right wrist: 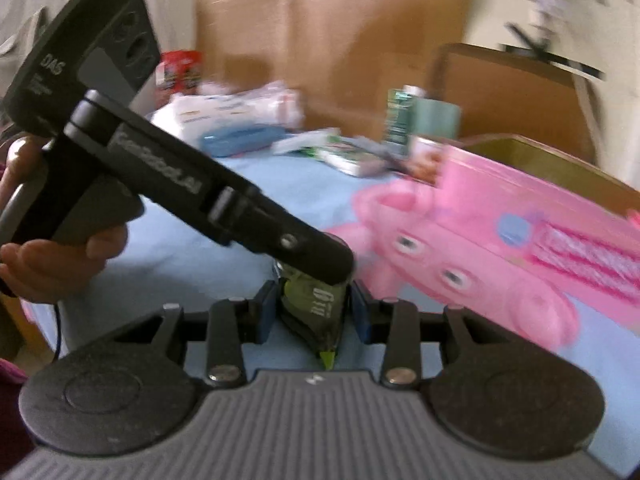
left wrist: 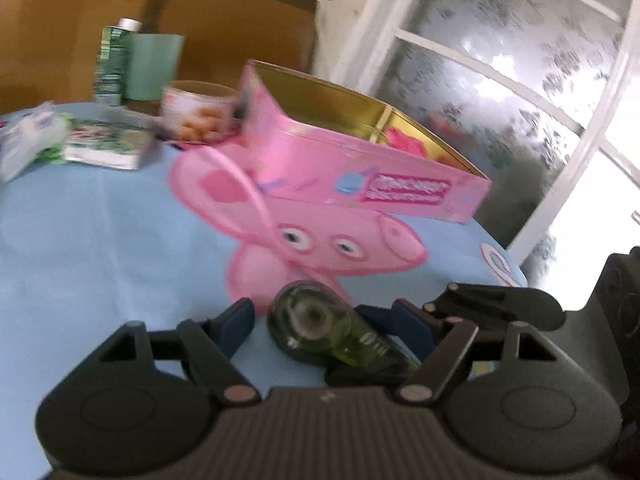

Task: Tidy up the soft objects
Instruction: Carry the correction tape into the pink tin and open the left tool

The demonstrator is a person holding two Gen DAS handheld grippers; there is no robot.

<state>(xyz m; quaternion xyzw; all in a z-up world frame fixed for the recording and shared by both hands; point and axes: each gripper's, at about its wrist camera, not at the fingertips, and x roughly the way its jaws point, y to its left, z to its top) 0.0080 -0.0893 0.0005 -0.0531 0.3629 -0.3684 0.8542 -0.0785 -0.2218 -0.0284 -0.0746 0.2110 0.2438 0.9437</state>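
Low centre of both wrist views, a translucent green plastic correction-tape dispenser sits between the right gripper blue pads, which pinch its narrow body, probably so it can be carried to the open pink gold-lined tin box at centre right. Left gripper is spread around the dispenser's round end; one finger seems to touch it, blur makes contact uncertain. In the right view the left tool slants down from upper left, a hand wrapped on its handle. Blue pig-print cloth lies underneath.
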